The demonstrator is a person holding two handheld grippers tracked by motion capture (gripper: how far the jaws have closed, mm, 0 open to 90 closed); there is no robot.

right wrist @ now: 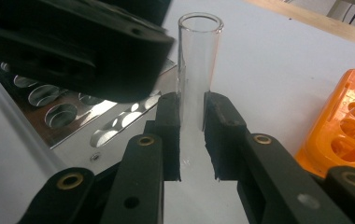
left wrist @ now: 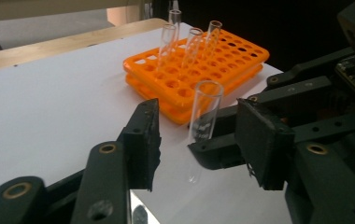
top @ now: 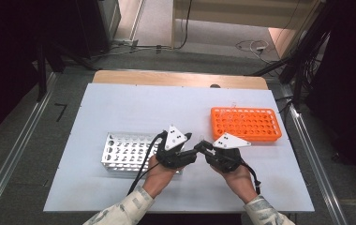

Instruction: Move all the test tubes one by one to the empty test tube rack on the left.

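Note:
A clear glass test tube (right wrist: 196, 70) stands upright with its open mouth up, and my right gripper (right wrist: 192, 107) is shut on its lower part. In the left gripper view the same tube (left wrist: 204, 112) stands between the wide-apart jaws of my left gripper (left wrist: 196, 123), which is open and touches nothing. Seen from above, the left gripper (top: 192, 151) and right gripper (top: 203, 144) meet tip to tip over the middle of the white table. An orange rack (left wrist: 222, 60) behind them holds several clear tubes (left wrist: 192, 42).
A silver metal rack (top: 124, 152) with empty holes lies left of the hands, close under the left gripper. The orange rack (top: 245, 124) sits at the right rear of the white board (top: 120, 108). A wooden strip (top: 176, 78) edges the far side.

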